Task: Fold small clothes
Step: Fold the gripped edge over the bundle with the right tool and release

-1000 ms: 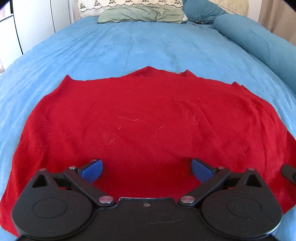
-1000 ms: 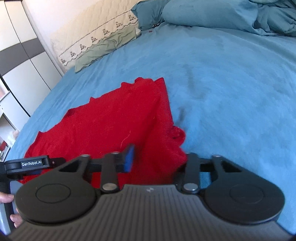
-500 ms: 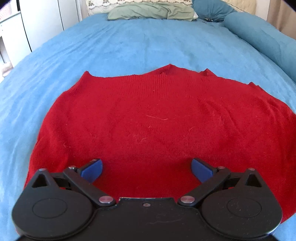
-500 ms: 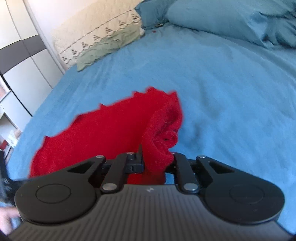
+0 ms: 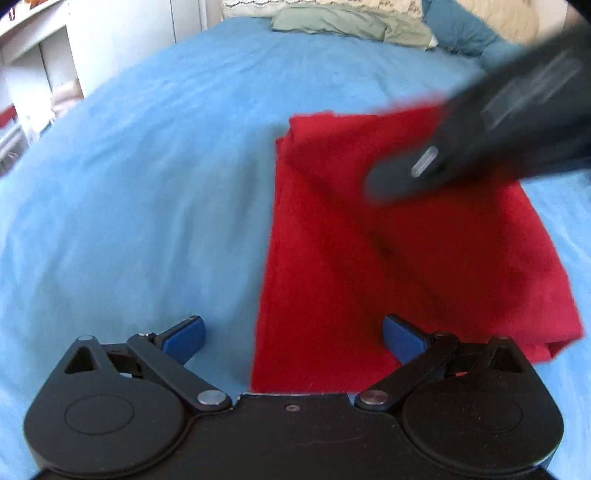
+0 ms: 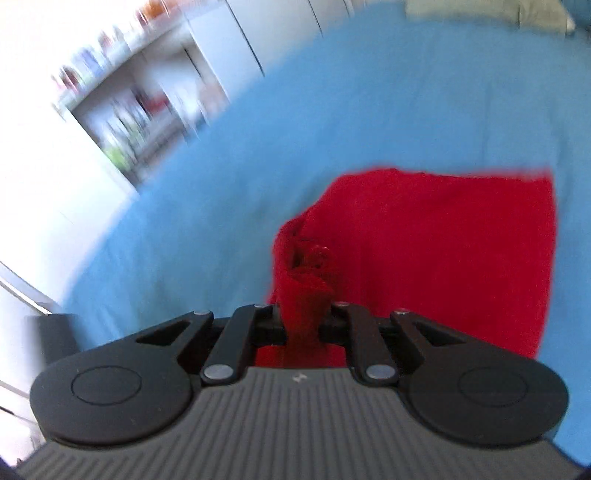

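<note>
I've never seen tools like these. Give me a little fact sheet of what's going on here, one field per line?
Setting: bed with a blue bedspread
Garment: red sweater, part folded over itself
Right gripper: shut on a bunched edge of the sweater
Left gripper: open, holding nothing, low over the sweater's left edge
Far end of bed: green pillow
Image quality: blurred

Left gripper: matte black body, two round housings with embossed circles, silver pivot screws, small centre screw, blue fingertip pads. Right gripper: same black linkage and silver pivots, ribbed grey top plate with a small white logo, black fingers. From the left wrist view its side was blurred black with one silver oblong insert.
</note>
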